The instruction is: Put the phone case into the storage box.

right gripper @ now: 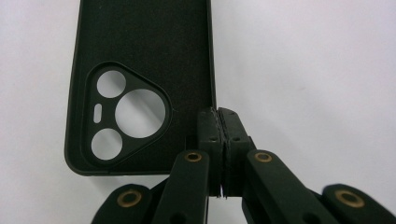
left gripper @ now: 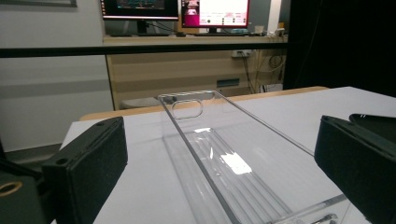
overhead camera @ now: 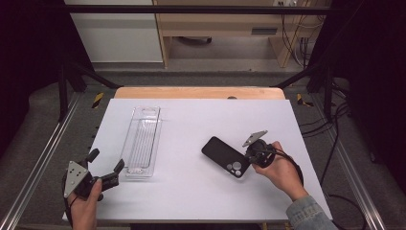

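A black phone case (overhead camera: 225, 156) with a triangular camera cut-out lies tilted on the white table top, right of the middle. My right gripper (overhead camera: 248, 159) is shut on the case's side wall near that cut-out. In the right gripper view the jaws meet at the rim of the case (right gripper: 140, 46), with the right gripper (right gripper: 219, 114) pinching its right edge. A clear plastic tray (overhead camera: 142, 141) lies lengthwise at the left. My left gripper (overhead camera: 106, 160) rests open just in front of the tray's near end. The left gripper view looks along the clear tray (left gripper: 205, 140) between the wide-apart jaws.
The white sheet (overhead camera: 191, 196) covers most of the table, with a strip of wooden edge (overhead camera: 198, 92) at the far side. Black frame rails (overhead camera: 43, 143) run along both sides. Cables (overhead camera: 330, 158) hang off the right edge.
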The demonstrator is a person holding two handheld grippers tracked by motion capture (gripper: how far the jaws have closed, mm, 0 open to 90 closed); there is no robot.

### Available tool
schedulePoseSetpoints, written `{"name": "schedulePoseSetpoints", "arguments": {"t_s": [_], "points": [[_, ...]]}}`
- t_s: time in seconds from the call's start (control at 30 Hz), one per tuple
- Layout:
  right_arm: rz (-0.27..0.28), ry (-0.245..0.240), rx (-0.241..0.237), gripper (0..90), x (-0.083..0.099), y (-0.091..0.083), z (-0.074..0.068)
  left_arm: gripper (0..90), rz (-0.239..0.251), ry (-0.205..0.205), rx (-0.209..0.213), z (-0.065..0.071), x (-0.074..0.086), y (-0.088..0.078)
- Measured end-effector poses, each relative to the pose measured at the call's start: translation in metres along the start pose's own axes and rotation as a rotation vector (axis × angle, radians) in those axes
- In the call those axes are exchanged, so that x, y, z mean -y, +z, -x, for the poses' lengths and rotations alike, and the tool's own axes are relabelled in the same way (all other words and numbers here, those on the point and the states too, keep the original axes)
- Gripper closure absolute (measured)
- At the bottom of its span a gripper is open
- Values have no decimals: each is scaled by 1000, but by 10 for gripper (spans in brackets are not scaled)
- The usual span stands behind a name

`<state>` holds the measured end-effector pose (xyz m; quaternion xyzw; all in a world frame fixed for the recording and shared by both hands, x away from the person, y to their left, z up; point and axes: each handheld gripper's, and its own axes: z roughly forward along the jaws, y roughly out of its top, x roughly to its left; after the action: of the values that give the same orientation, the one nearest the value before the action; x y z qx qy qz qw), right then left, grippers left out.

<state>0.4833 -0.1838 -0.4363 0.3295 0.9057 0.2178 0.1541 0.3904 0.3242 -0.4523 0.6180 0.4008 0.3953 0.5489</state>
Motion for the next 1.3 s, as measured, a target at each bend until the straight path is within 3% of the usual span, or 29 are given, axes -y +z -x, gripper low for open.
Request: {"name": "schedulePoseSetpoints", "arguments": {"t_s": [0.17,0.27,0.33,0.37,0.47,0.57,0.63,0.8,1.3], "points": [[8,-45,43,893,-17,-11,-1,13,3,26,-19,5,-10,-2],[8,-81,65,893,-26,-16,-3,12,-26,77,-24,10,-15,-3],[8,-87,66,893,-29,-17,-3,13,-24,85,-18,13,-17,-3],[7,-107,73,893,-35,-19,-3,13,-34,124,-12,18,-22,-3],[2,-133,86,893,-43,-23,-4,13,-29,195,26,29,-31,-2],[-6,-173,98,894,-53,-27,-5,14,-77,266,44,42,-38,0],[-9,-193,110,894,-58,-30,-7,15,-88,306,79,50,-43,3],[-14,-226,131,893,-69,-40,-12,15,-78,331,144,66,-53,10],[20,-235,155,893,-73,-61,-17,18,-150,526,277,114,-76,34]]}}
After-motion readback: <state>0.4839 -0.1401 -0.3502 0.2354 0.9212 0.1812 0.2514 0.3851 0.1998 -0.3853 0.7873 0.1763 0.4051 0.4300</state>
